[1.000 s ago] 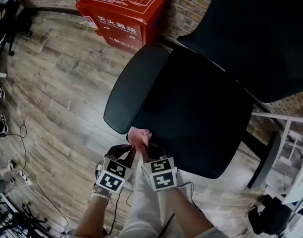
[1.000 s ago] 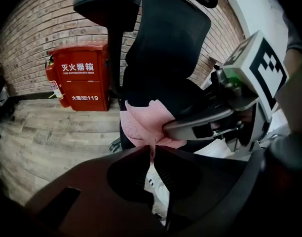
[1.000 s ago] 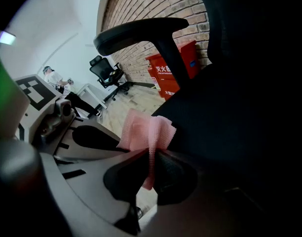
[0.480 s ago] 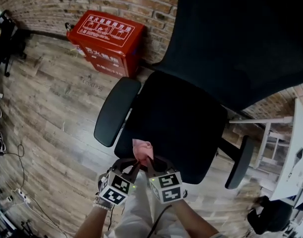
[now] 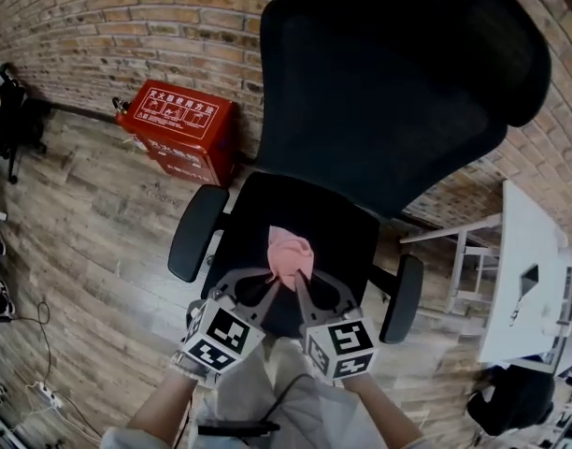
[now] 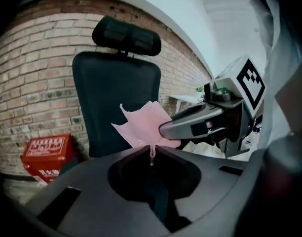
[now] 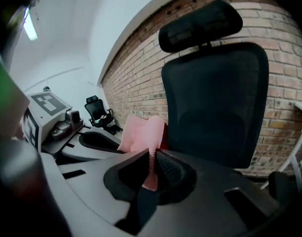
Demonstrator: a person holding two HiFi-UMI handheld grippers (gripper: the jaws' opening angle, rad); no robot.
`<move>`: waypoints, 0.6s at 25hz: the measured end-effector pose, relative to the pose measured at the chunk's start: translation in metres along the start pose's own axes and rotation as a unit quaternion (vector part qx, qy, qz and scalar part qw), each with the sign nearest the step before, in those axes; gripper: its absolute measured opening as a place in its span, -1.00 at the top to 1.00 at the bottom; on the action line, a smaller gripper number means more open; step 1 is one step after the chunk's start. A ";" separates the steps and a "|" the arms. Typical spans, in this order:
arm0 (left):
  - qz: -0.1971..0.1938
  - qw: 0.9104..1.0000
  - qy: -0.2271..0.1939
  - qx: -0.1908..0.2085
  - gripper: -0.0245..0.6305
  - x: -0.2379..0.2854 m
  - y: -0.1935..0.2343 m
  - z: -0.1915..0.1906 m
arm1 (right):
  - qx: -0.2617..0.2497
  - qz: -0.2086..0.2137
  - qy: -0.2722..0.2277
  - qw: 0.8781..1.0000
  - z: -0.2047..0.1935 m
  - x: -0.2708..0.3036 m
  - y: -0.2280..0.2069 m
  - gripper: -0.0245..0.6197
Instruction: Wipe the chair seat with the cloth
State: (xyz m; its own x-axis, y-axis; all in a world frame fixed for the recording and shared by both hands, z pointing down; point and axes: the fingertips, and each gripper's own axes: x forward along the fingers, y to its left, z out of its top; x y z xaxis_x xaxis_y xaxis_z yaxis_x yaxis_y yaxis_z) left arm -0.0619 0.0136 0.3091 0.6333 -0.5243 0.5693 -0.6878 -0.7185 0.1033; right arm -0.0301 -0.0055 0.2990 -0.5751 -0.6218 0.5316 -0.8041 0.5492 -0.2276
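A black office chair stands against the brick wall, its seat point(image 5: 337, 227) in the middle of the head view below a tall backrest point(image 5: 398, 92). A pink cloth point(image 5: 289, 253) is bunched up above the front of the seat. My left gripper point(image 5: 278, 278) is shut on the cloth's lower edge. My right gripper point(image 5: 295, 279) is shut on the same cloth right beside it, tips nearly touching. In the left gripper view the cloth point(image 6: 143, 127) fans out above the pinched jaws. A strip of cloth point(image 7: 150, 169) is clamped between the jaws in the right gripper view.
A red box point(image 5: 178, 129) with white print sits on the wood floor left of the chair, against the brick wall. The chair's armrests point(image 5: 194, 232) flank the seat. A white table point(image 5: 529, 288) stands at the right. Cables lie on the floor at the far left.
The view has pulled back and tilted up, so the whole chair now shows. Both grippers with the cloth have moved from the seat's front edge to over the seat.
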 end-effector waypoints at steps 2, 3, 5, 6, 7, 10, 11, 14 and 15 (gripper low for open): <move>0.003 0.999 -0.027 0.018 0.81 -0.013 -0.005 0.039 | -0.017 0.000 -0.033 0.999 0.033 -0.024 -0.001 0.77; 0.005 0.999 -0.040 0.028 0.81 -0.020 -0.008 0.059 | -0.027 0.000 -0.049 0.998 0.049 -0.037 -0.001 0.77; 0.008 0.996 -0.066 0.053 0.81 -0.037 -0.018 0.097 | -0.047 0.002 -0.078 0.996 0.078 -0.064 0.002 0.77; 0.010 0.995 -0.077 0.066 0.81 -0.046 -0.024 0.115 | -0.056 0.003 -0.092 0.994 0.092 -0.078 0.004 0.77; 0.013 0.993 -0.087 0.077 0.81 -0.055 -0.030 0.131 | -0.065 0.004 -0.106 0.992 0.105 -0.092 0.006 0.77; 0.018 0.987 -0.120 0.102 0.81 -0.080 -0.045 0.174 | -0.085 0.004 -0.147 0.985 0.140 -0.127 0.013 0.77; 0.020 0.985 -0.129 0.110 0.81 -0.087 -0.051 0.186 | -0.091 0.003 -0.159 0.983 0.150 -0.137 0.015 0.77; 0.025 0.980 -0.149 0.129 0.81 -0.107 -0.067 0.212 | -0.102 0.002 -0.183 0.978 0.168 -0.164 0.019 0.77; 0.025 0.979 -0.155 0.133 0.81 -0.112 -0.073 0.218 | -0.103 0.002 -0.190 0.976 0.173 -0.172 0.021 0.77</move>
State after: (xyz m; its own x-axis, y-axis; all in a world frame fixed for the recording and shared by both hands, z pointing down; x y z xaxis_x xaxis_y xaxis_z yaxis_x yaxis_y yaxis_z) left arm -0.0055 0.0249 0.0599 0.7064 -0.6459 0.2895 -0.6303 -0.7601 -0.1580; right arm 0.0262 0.0160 0.0617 -0.6232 -0.7606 0.1818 -0.7775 0.6277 -0.0391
